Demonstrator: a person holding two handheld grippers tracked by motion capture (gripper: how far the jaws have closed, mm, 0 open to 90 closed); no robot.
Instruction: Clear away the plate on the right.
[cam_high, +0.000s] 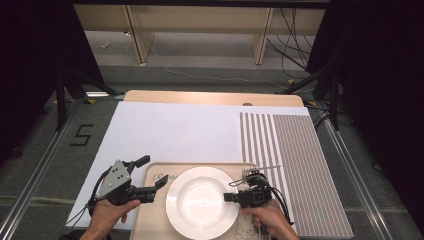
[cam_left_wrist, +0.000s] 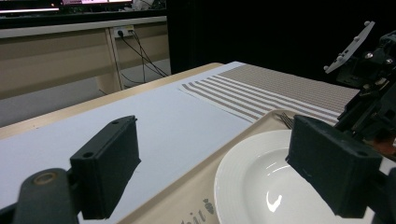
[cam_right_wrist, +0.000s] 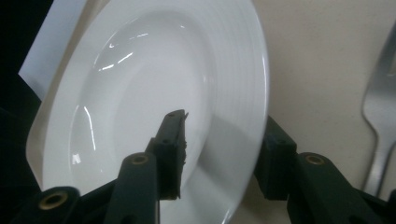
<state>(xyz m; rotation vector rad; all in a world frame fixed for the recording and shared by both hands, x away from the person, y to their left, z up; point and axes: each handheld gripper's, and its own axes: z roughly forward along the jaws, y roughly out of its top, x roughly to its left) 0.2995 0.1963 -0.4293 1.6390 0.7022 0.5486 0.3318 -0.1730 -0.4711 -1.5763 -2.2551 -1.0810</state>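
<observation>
Item: white deep plate (cam_high: 202, 201), round, glazed, with a broad ribbed rim and a shallow well; it sits on a pale beige tray (cam_high: 152, 186) at the near edge of the table.

Handling, as judged: ceramic, so stiff, moderately heavy, chippable, and slick under hard pads. The rim is the only purchase; a grip well onto it, one pad above and one below, would hold best.

Right gripper (cam_right_wrist: 219, 154): jaws straddle the plate's rim, one pad over the well, the other outside the edge. They stand apart, not pressing.

Left gripper (cam_high: 150, 176): jaws wide apart, holding nothing, just beside the plate's left edge.

Also present: metal fork (cam_right_wrist: 382, 116) on the tray beside the plate; striped woven placemat (cam_high: 295, 160); white paper sheet (cam_high: 175, 132).
</observation>
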